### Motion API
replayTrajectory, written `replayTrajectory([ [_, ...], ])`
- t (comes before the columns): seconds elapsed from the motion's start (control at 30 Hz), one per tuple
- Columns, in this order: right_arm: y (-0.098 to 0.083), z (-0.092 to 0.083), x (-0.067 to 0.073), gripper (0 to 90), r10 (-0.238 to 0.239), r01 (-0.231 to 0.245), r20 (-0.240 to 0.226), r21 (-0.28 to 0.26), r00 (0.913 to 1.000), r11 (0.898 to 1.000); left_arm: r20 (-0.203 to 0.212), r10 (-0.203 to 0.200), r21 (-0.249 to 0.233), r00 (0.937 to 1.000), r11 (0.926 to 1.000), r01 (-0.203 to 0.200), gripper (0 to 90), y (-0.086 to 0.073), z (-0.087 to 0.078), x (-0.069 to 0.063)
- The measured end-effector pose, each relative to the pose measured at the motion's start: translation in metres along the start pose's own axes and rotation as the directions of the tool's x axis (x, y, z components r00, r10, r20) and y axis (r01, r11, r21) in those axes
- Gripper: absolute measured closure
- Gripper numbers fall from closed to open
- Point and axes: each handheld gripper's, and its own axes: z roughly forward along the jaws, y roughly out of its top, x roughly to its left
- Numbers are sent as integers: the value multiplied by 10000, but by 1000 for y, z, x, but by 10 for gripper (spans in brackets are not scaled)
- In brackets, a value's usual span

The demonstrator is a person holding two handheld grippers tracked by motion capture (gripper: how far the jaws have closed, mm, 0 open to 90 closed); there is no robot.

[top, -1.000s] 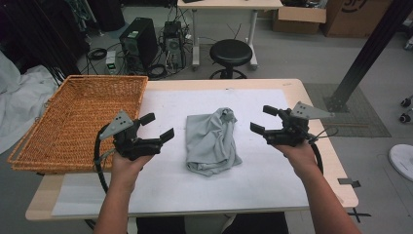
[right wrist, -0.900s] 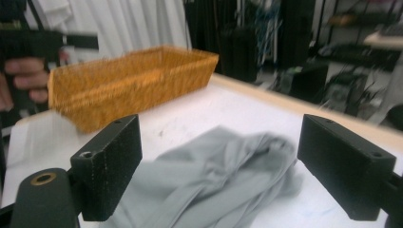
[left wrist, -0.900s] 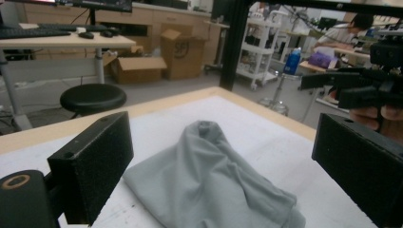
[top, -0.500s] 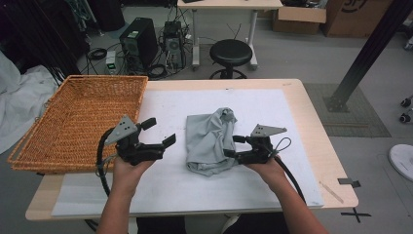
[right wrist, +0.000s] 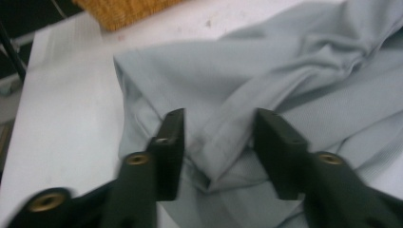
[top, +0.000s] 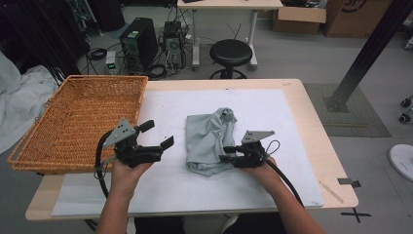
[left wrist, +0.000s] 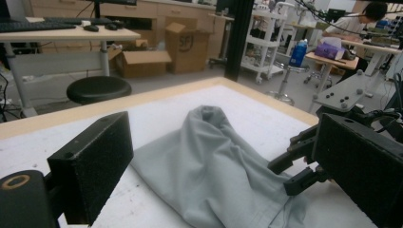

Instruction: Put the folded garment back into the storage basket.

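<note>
From the high view, the grey cloth (top: pixel 210 141) sits bunched up near the middle of the white mat (top: pixel 292 122) on the table (top: pixel 311 97), with the wicker basket (top: pixel 73 122) off at the left edge. Compared to a second ago, the right gripper (top: pixel 226 153) has dropped down and slid in from the right, so now it's right at the cloth's lower right edge. Its jaws have just been closing, with a fold of the cloth between them. The left gripper (top: pixel 158 135) has barely budged, hanging just left of the cloth with its jaws wide apart and nothing in them.

In the left gripper view, the cloth (left wrist: pixel 214 161) lies between and past the two spread black jaws, and the right gripper (left wrist: pixel 290 171) pokes in at its far edge.

In the right gripper view, the jaws straddle a raised hem fold of the cloth (right wrist: pixel 228 137), still with some gap, not clearly pinching it yet.
</note>
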Motion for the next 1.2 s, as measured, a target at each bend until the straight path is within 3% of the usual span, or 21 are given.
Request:
replayTrajectory([
  [0.07,-1,0,-3,759,45,-37,-332,245,9994,9997,45,-19,21,10000,10000,19,69,0,0,0],
  [0.13,-2,-1,-6,845,-55,73,-431,405,9991,9992,25,26,85,10000,10000,-26,69,0,0,0],
  [0.3,-2,-12,-13,855,441,-417,-693,352,9966,9985,51,-19,50,10000,10000,19,70,0,2,1],
  [0.5,-10,-43,-7,854,285,-294,-600,-149,9978,9995,153,64,118,9999,9999,-66,70,1,9,-3],
  [0.77,-32,-52,-12,838,498,-496,-24,605,9988,9969,297,42,181,9995,9998,-47,70,0,17,-9],
  [0.83,-33,-53,-13,739,475,-478,62,648,9989,9968,342,51,207,9994,9998,-58,70,0,18,-10],
  [1.0,-22,-62,-18,630,414,-411,73,-445,9991,9982,258,33,104,9997,9999,-36,70,3,15,-8],
  [1.07,-10,-63,-21,612,338,-320,145,-1141,9993,9930,232,48,72,9997,10000,-50,70,4,14,-7],
  [1.2,11,-54,-32,595,274,-178,490,-1881,9984,9820,217,94,85,9997,9999,-95,70,7,12,-5],
])
